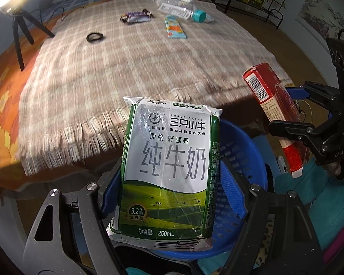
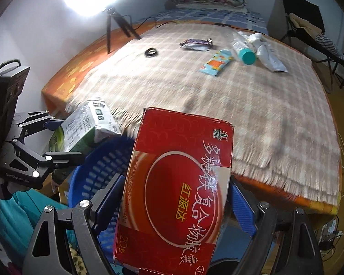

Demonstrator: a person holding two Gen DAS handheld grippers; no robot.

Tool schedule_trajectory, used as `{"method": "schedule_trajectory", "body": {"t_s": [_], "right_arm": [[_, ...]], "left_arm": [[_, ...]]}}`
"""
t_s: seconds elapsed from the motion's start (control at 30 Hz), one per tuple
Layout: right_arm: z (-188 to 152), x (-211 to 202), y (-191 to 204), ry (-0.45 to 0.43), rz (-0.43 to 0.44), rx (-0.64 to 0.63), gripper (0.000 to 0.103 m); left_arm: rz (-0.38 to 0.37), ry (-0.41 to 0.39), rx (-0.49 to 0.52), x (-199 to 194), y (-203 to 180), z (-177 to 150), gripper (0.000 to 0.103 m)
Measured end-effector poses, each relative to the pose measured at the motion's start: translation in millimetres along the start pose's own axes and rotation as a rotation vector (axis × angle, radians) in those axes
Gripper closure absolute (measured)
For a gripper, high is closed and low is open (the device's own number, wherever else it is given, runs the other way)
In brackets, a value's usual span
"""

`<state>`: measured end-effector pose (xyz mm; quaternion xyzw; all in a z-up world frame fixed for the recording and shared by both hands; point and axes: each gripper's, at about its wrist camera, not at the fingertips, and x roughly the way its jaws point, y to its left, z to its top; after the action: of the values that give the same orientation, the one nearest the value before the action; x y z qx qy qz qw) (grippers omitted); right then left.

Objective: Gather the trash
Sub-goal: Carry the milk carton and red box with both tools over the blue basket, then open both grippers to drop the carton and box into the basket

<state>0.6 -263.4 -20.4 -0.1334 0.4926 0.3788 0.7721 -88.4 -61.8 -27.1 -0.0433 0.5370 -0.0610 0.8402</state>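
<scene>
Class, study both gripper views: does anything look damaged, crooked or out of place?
Yes. The milk carton in the left gripper is dented and creased, and the red box in the right gripper sits tilted.

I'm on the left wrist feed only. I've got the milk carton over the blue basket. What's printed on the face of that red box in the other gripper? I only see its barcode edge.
Observer: The red box has a large oval ring, white Chinese characters and a yellow line of text on its face.
Operator: Is the right gripper actually clamped on it?
Observer: Yes, the right gripper has a blue pad against each side of the box.
Operator: Where's the box relative to the basket?
Observer: It's beside the blue basket, toward the bed; the right wrist view doesn't settle whether it is over the rim.
</scene>
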Motion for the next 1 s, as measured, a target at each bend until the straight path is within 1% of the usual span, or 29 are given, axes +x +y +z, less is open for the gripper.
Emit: {"method": "schedule_trajectory", "body": {"t_s": [0.23,0.47,0.8,1.0], "right_arm": [[-14,10,20,0.025,0.017,-0.040,0.014],[-25,29,30,0.070,0.027,-0.050,0.014],[-27,48,36,0.102,0.035,-0.065,0.014],[-27,62,41,0.136,0.051,-0.076,0.013]], "left_arm": [[-0.012,0.042,-0.004,14,-3,-20,0.024],[-0.023,0.077,-0.003,28,-3,-29,0.023],[-0.020,0.099,-0.013,43,-2,-37,0.023],[-0.019,0.133,-0.001,59,-5,-40,0.023]]}}
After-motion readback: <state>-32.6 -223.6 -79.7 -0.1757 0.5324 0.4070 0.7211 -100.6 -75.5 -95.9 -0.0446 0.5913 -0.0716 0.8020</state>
